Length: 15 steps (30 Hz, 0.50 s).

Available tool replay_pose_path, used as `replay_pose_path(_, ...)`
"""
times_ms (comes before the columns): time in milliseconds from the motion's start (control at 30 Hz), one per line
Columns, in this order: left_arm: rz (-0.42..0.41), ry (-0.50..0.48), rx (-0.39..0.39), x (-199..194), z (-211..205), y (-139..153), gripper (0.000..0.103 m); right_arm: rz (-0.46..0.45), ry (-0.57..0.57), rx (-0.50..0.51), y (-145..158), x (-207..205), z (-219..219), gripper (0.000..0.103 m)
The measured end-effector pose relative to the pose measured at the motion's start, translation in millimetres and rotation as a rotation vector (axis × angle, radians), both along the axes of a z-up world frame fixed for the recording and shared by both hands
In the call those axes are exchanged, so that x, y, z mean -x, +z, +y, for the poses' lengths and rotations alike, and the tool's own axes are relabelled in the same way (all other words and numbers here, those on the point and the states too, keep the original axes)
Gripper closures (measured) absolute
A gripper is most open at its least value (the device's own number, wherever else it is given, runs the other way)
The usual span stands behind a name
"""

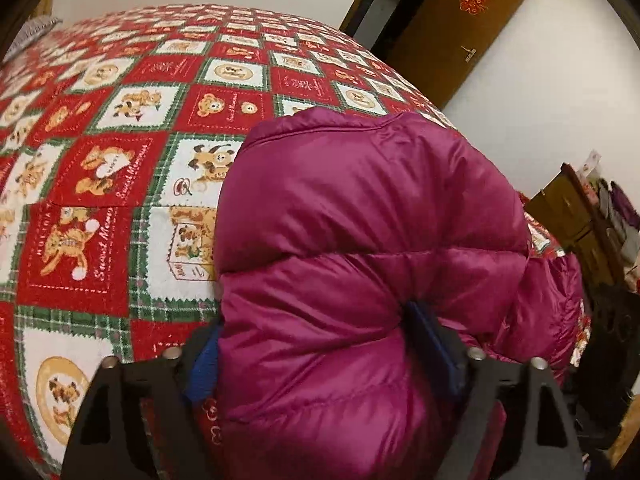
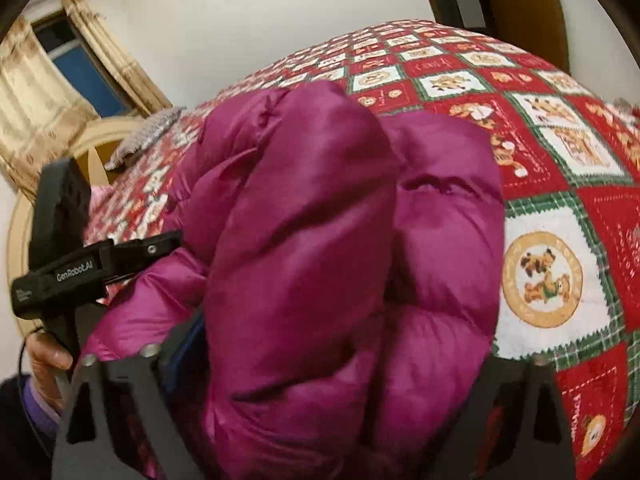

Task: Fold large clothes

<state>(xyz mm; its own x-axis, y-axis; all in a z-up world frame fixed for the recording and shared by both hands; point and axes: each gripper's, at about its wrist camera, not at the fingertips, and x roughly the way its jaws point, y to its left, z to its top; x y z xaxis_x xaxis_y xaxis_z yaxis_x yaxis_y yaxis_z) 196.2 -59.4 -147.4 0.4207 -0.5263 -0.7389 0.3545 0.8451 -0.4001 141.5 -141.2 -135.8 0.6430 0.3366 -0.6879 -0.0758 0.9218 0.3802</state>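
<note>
A magenta puffer jacket (image 1: pixel 360 240) fills the middle of the left wrist view, bunched and lifted above the bed. My left gripper (image 1: pixel 320 344) is shut on a thick fold of it, one blue-padded finger on each side. In the right wrist view the same jacket (image 2: pixel 320 240) bulges up between the fingers of my right gripper (image 2: pixel 320 352), which is shut on another fold. The left gripper (image 2: pixel 80 268), held by a hand, shows at the left of the right wrist view.
The bed carries a red, white and green bear-patterned quilt (image 1: pixel 120 160). A brown door (image 1: pixel 452 28) stands open at the back. A wooden cabinet (image 1: pixel 568 216) is at the right. A curtained window (image 2: pixel 60 80) and a grey pillow (image 2: pixel 148 132) are at the bed's far side.
</note>
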Motion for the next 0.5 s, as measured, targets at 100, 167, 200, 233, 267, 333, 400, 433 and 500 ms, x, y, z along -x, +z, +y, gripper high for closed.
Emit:
replay_pose_path(100, -0.023, 0.023, -0.032, 10.8, 1.9, 7.4, 0.037, 0.006, 0.024, 0.008, 4.3, 3.7, 9.6, 0.044)
replay_pose_path(167, -0.039, 0.039, -0.062, 20.7, 2.3, 12.8, 0.041, 0.001, 0.018, 0.027, 6.9, 7.6, 15.0, 0.052)
replay_pose_path(200, -0.046, 0.045, -0.073, 25.6, 2.5, 16.0, 0.042, -0.001, 0.019, 0.035, 8.9, 10.3, 17.5, 0.054)
replay_pose_path(233, -0.053, 0.049, -0.079, 30.1, 3.8, 19.0, 0.044, -0.002, 0.02, 0.042, 11.2, 13.3, 19.8, 0.057)
replay_pose_path(267, -0.058, 0.052, -0.085, 33.6, 4.2, 21.7, 0.045, -0.006, 0.022, 0.048, 14.0, 17.5, 22.0, 0.06)
replay_pose_path(333, -0.07, 0.057, -0.089, 44.2, 4.9, 30.8, 0.046, -0.015, 0.024, 0.055, 19.4, 25.7, 24.8, 0.062)
replay_pose_path(400, -0.08, 0.055, -0.082, 49.7, 3.3, 38.4, 0.046, -0.023, 0.026, 0.057, 24.6, 33.5, 26.1, 0.063)
replay_pose_path(433, -0.084, 0.053, -0.075, 52.5, 2.8, 42.0, 0.047, -0.028, 0.026, 0.058, 27.6, 38.5, 26.9, 0.064)
replay_pose_path(500, -0.091, 0.044, -0.056, 62.6, 2.8, 50.9, 0.047, -0.039, 0.022, 0.063, 33.8, 49.9, 28.2, 0.065)
